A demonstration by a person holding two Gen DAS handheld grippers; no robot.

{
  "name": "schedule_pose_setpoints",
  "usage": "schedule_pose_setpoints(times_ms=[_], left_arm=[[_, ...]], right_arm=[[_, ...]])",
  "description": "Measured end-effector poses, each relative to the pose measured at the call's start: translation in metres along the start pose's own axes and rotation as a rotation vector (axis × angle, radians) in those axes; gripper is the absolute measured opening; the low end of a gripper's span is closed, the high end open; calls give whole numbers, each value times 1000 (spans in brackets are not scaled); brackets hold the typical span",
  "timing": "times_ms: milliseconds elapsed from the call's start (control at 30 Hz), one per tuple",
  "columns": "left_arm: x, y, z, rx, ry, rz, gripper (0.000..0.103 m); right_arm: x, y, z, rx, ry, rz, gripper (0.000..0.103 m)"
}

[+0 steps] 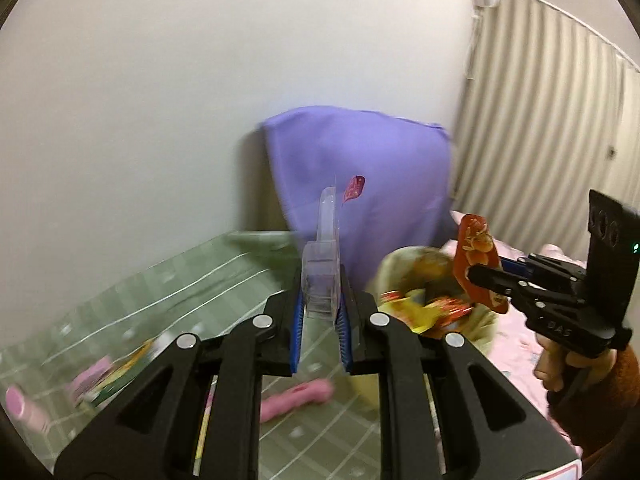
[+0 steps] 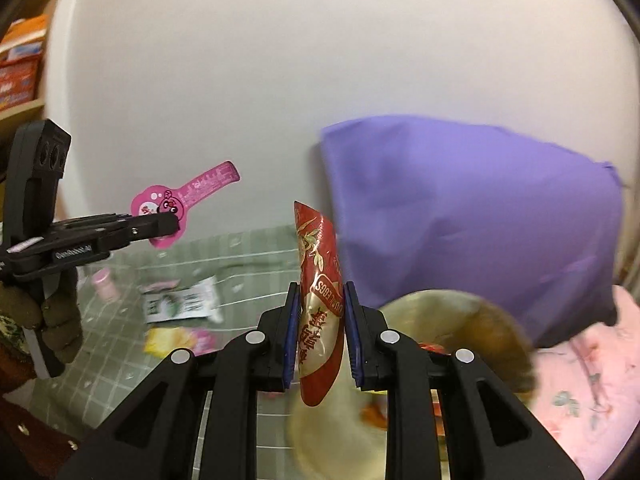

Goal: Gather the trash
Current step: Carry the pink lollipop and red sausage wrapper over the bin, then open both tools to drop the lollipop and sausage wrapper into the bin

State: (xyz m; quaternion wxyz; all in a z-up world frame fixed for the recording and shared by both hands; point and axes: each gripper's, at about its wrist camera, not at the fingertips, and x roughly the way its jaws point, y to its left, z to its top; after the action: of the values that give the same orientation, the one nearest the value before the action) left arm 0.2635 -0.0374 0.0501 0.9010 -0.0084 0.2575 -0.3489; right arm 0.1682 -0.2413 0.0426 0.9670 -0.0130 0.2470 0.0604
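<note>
My left gripper (image 1: 322, 304) is shut on a clear blister pack (image 1: 320, 268) that stands upright between the blue pads. In the right wrist view the left gripper (image 2: 170, 222) shows the pack's pink printed card (image 2: 196, 186). My right gripper (image 2: 321, 296) is shut on a red snack packet (image 2: 316, 240), held upright. From the left wrist view the right gripper (image 1: 478, 274) holds that packet (image 1: 476, 246) just right of a tan basket (image 1: 394, 264). The basket (image 2: 492, 312) holds several red and yellow wrappers (image 1: 424, 312).
A purple pillow (image 1: 360, 168) leans on the white wall behind the basket. A green checked mat (image 2: 248, 256) carries a white-green wrapper (image 2: 180, 300), a yellow-pink wrapper (image 2: 176, 340), a small pink bottle (image 2: 104, 282) and a pink tube (image 1: 296, 398). Pink bedding (image 2: 592, 380) lies right.
</note>
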Motion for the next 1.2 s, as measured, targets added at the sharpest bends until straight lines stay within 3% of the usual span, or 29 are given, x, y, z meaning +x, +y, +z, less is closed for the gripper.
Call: schedule_pose_setpoints(times_ms=[233, 600, 833, 1200], left_arm=[[31, -35, 21, 66, 22, -113, 14], [88, -48, 12, 40, 126, -233, 14], [127, -76, 3, 73, 210, -329, 14], [187, -87, -3, 49, 319, -348, 14]], right_arm=[[-16, -29, -1, 58, 8, -91, 21], [-23, -65, -9, 111, 27, -189, 21], [-7, -93, -24, 180, 76, -183, 21], [20, -124, -53, 272, 142, -168, 21]])
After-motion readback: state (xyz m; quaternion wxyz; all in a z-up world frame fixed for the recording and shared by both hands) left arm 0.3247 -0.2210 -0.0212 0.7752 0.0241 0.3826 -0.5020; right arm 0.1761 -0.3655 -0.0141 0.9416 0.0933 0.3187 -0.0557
